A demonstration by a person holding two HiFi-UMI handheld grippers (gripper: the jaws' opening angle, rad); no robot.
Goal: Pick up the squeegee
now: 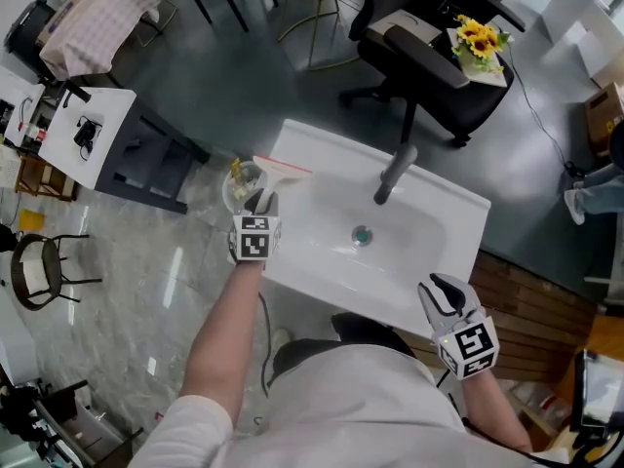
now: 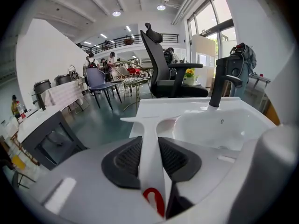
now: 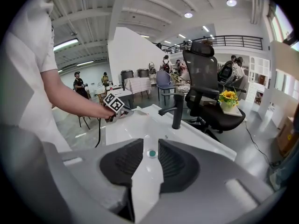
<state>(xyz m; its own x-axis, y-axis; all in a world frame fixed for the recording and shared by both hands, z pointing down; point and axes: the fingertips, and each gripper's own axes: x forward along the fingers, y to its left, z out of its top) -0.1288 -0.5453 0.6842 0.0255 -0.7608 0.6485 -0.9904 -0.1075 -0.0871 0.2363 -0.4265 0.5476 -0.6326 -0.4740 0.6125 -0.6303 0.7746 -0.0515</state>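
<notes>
A white sink (image 1: 439, 213) on its stand is seen from above, with a black faucet (image 1: 395, 174) at the back rim and a drain (image 1: 362, 234) in the middle of the basin. The squeegee (image 1: 280, 169) is found at the rear left corner of the sink, with its blade across the corner and its handle pointed toward the person. It cannot be told whether it rests on the rim. The handle is taken by the left tool (image 1: 261, 203). In the left gripper view both pads are pressed against the white handle, one on each side, so this tool is closed on it. The right tool (image 1: 447, 295) is held over the near right edge of the sink with its jaws apart, and only the basin and the drain are seen through the gap. The squeegee is judged to be light, stiff and of smooth plastic, so it could slip or swing in a loose grip. The narrow, straight middle of the handle is judged the best place to hold, between the wide blade and the small red loop (image 2: 154, 200) at the handle end.
</notes>
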